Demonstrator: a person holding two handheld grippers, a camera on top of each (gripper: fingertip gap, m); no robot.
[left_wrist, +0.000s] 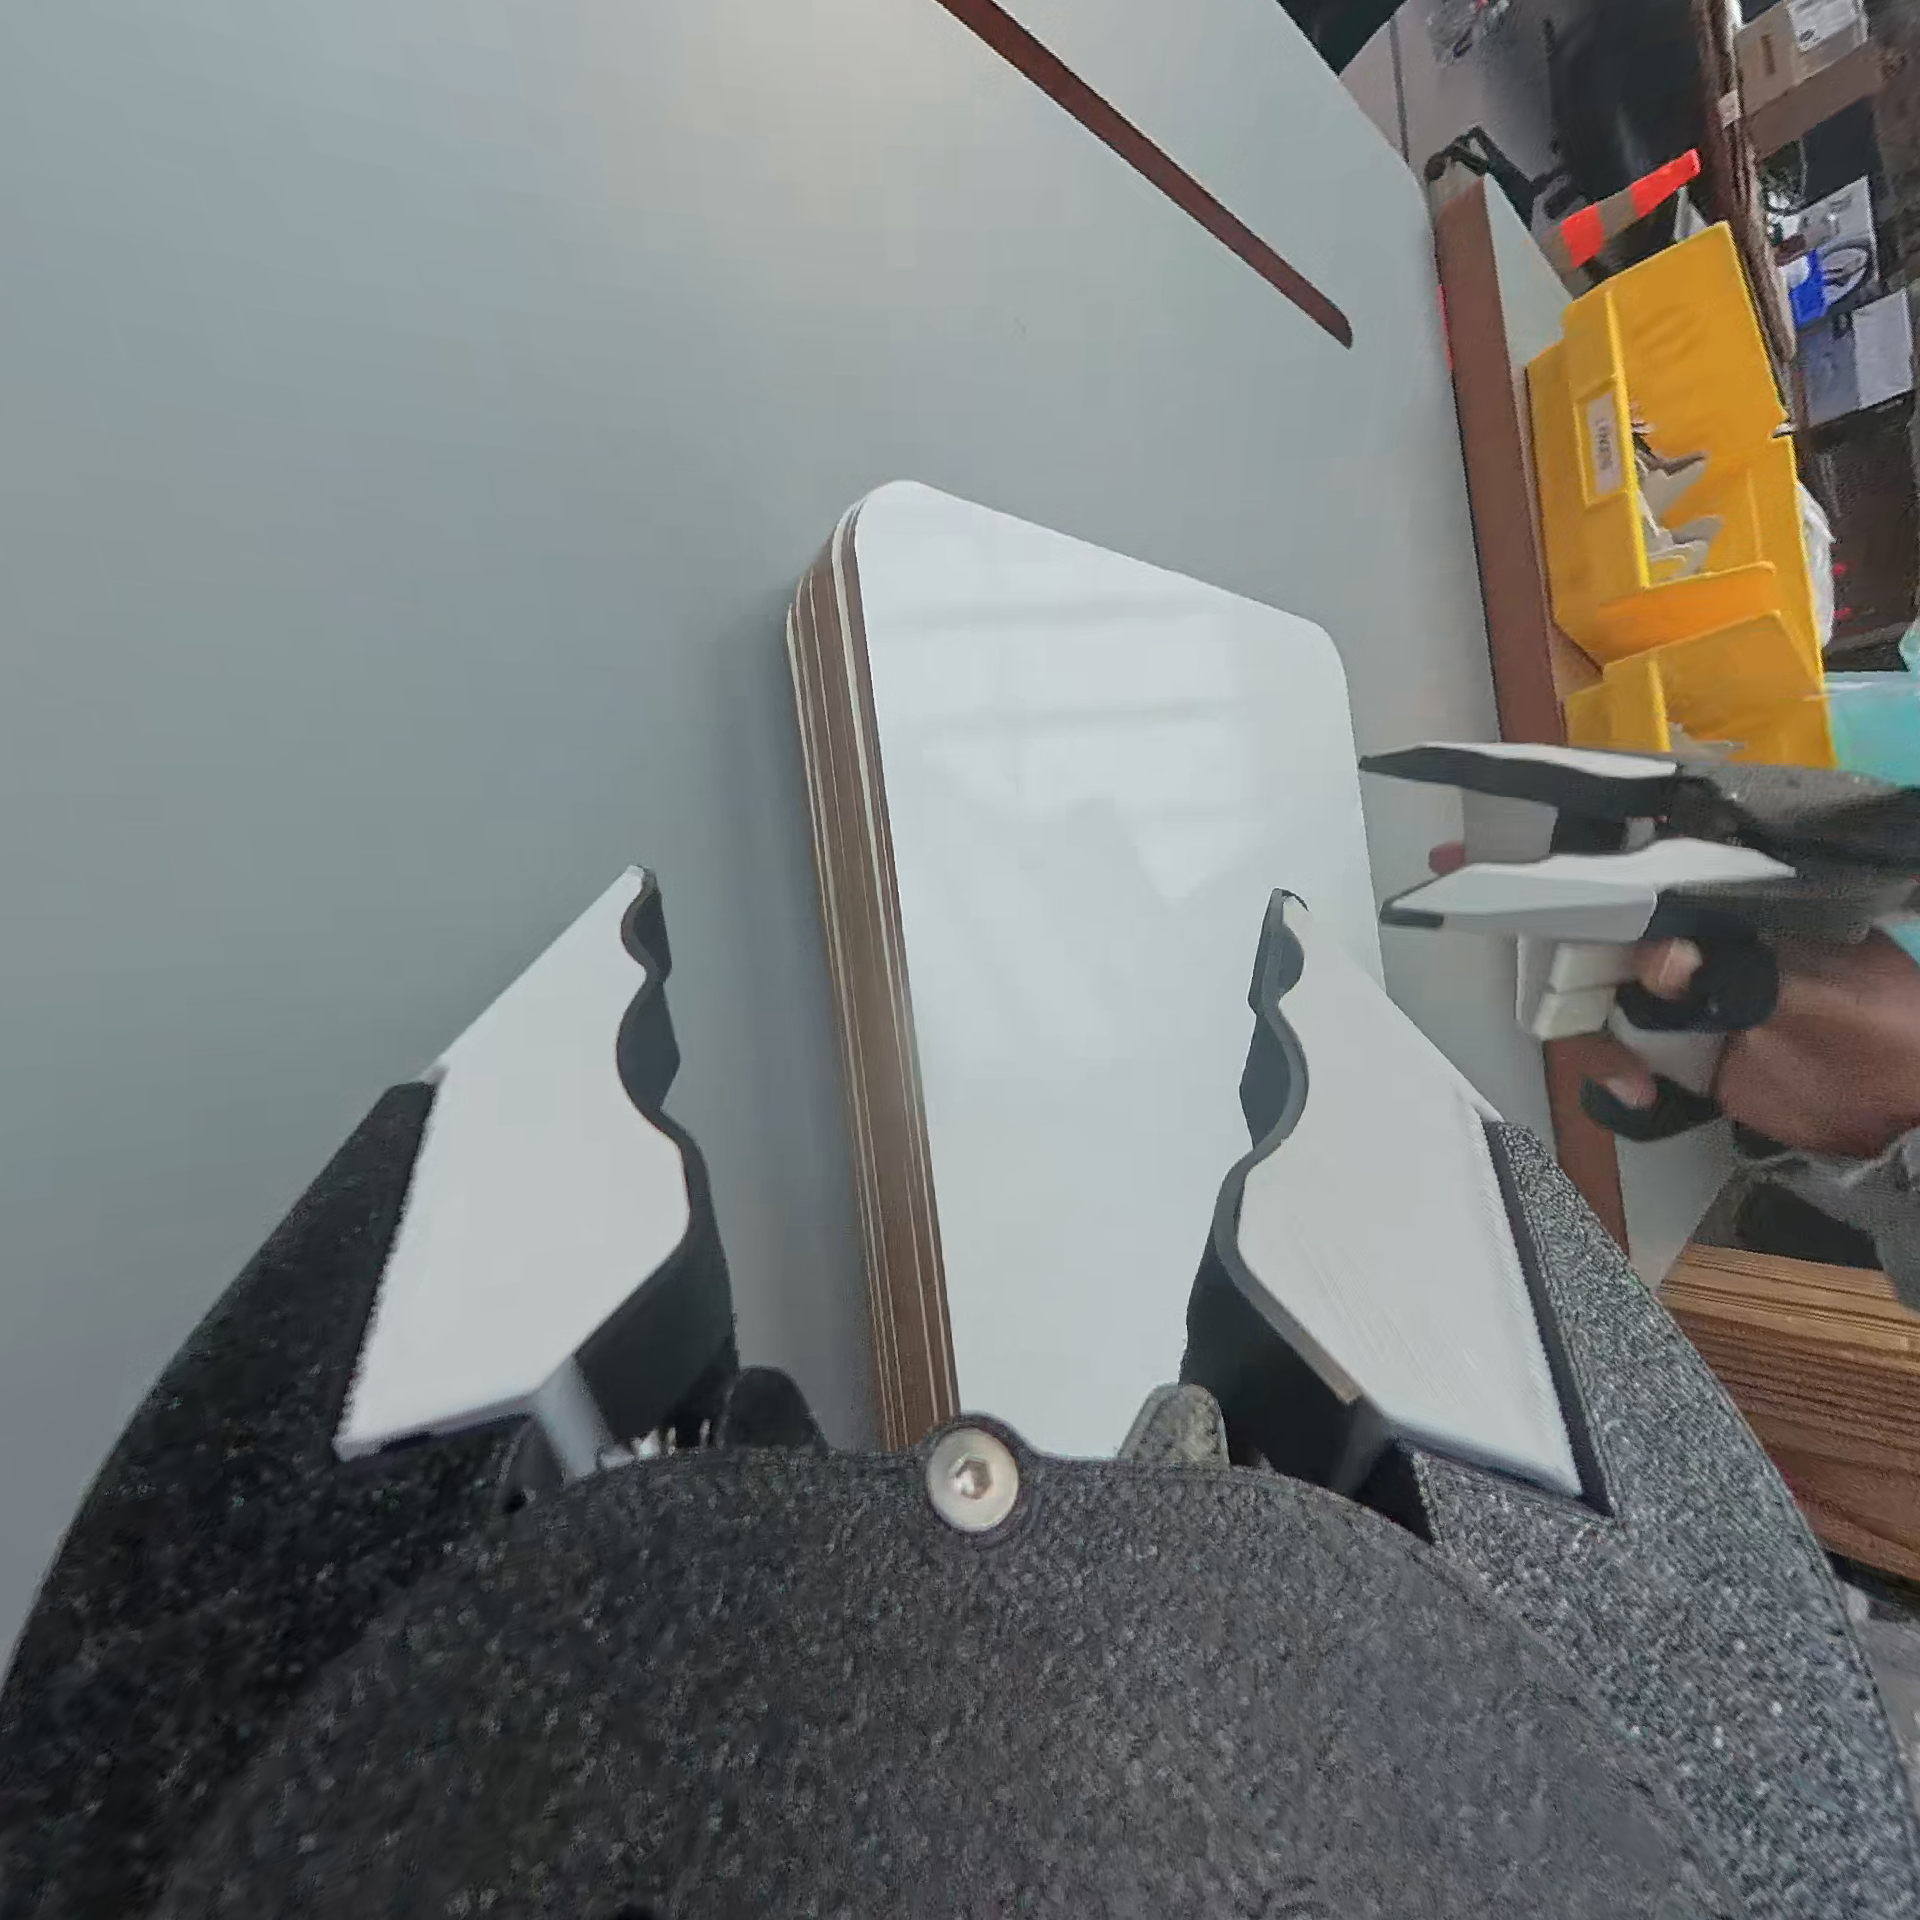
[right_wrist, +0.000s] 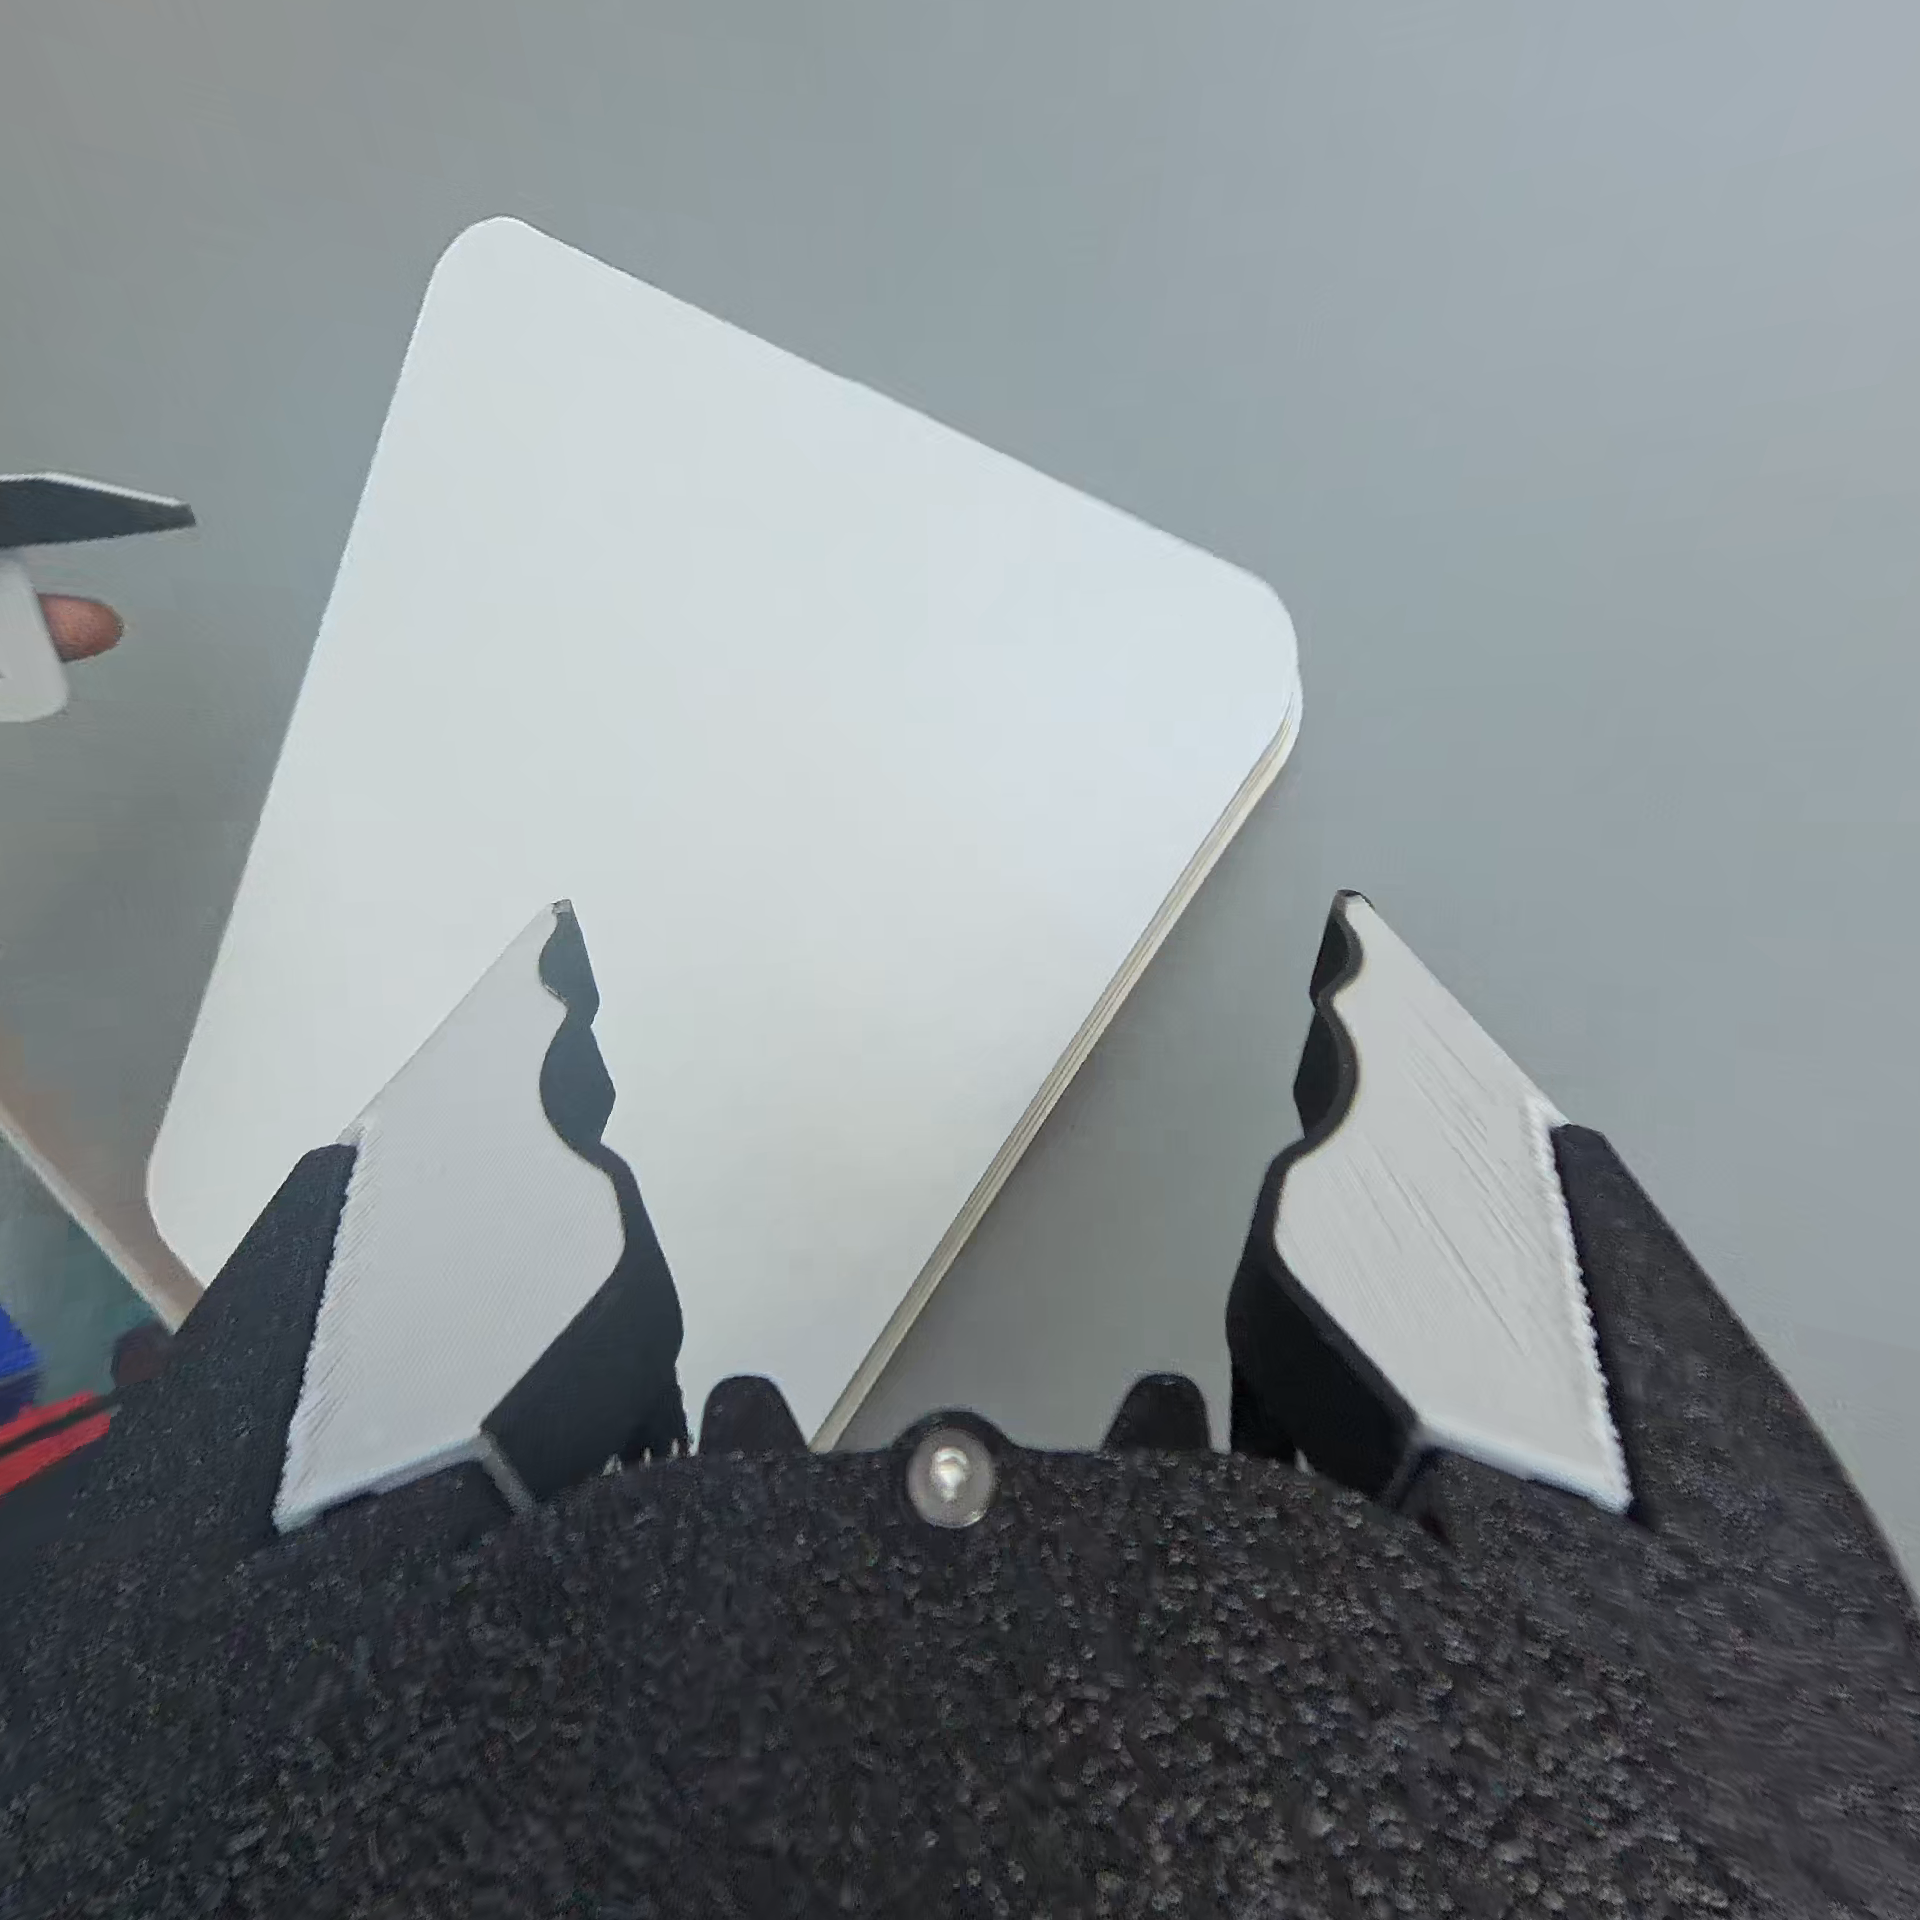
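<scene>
The left gripper (left_wrist: 961, 883) hangs spread wide over a stack of white boards (left_wrist: 1091, 935), gripping nothing. The right gripper (right_wrist: 956, 899), also spread and empty, hovers above the same stack (right_wrist: 727, 779). The stack lies flat on the grey tabletop (left_wrist: 416, 520) near its right edge. Yellow bins (left_wrist: 1673, 468) stand beyond that edge.

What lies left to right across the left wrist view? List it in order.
Left claw's left finger → stack of white boards → left claw's right finger → right claw → yellow bins.
</scene>
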